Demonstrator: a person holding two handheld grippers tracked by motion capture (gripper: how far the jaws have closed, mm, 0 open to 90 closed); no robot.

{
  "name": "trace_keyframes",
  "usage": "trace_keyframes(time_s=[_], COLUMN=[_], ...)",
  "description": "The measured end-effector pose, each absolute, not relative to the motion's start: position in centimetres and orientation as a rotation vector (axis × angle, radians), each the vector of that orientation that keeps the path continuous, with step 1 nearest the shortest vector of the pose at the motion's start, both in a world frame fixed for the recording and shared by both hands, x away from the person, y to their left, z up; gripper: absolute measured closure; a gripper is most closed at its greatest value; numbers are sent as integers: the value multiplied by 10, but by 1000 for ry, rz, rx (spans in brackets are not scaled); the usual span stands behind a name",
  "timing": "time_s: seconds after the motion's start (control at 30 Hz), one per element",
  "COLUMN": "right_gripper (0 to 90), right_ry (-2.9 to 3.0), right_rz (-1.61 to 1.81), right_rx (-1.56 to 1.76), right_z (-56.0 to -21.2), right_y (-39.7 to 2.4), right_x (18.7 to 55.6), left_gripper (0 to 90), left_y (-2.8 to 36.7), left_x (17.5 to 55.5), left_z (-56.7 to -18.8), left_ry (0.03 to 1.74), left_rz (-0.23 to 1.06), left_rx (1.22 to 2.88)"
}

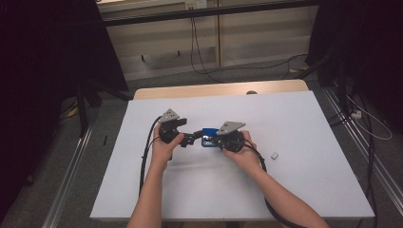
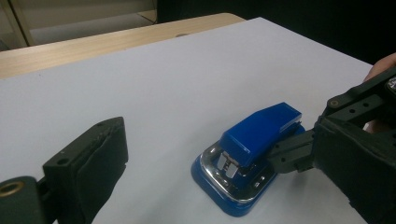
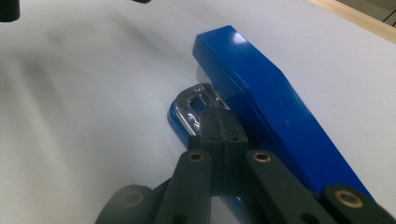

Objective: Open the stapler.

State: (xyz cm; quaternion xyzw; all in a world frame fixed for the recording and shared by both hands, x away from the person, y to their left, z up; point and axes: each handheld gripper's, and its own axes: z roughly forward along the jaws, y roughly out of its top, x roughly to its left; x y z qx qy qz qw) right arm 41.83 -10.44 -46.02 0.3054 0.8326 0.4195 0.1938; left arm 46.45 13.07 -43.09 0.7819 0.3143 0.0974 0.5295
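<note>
A blue stapler [image 1: 208,133] with a chrome base lies flat in the middle of the white table [image 1: 294,123]. My left gripper [image 1: 189,139] sits just left of it and stands open; in the left gripper view its one finger [image 2: 88,168] is far to the left of the stapler [image 2: 254,140], with nothing in its grip. My right gripper [image 1: 212,141] comes in from the right. In the right gripper view its jaws [image 3: 219,133] are pressed together with nothing between them, their tips against the side of the stapler [image 3: 275,107] near its chrome base.
A small grey block [image 1: 274,155] lies on the table right of my right hand. A wooden strip [image 1: 218,89] runs along the table's far edge. Cables trail from both grippers toward the near edge, and dark curtains hang on both sides.
</note>
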Motion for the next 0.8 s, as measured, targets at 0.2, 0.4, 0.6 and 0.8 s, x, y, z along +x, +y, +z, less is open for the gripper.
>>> trace_keyframes(time_s=[0.2,0.4,0.6,0.8], right_gripper=[900,900,900,900], right_ry=[2335,2313,2306,2314], right_rz=[1169,1190,1208,1201], right_rx=[845,866,883,893], right_z=[-461,-463,-464,-463], right_y=[-97,-99,-100,-101], right_x=[420,418,417,417], left_gripper=[39,53,214,483], left_y=[132,134,135,129], left_x=[465,465,464,463], left_z=[-433,-432,-433,-440], left_ry=[761,724,697,683], left_rz=[219,234,264,248], left_rx=[1872,1930,1981,2054])
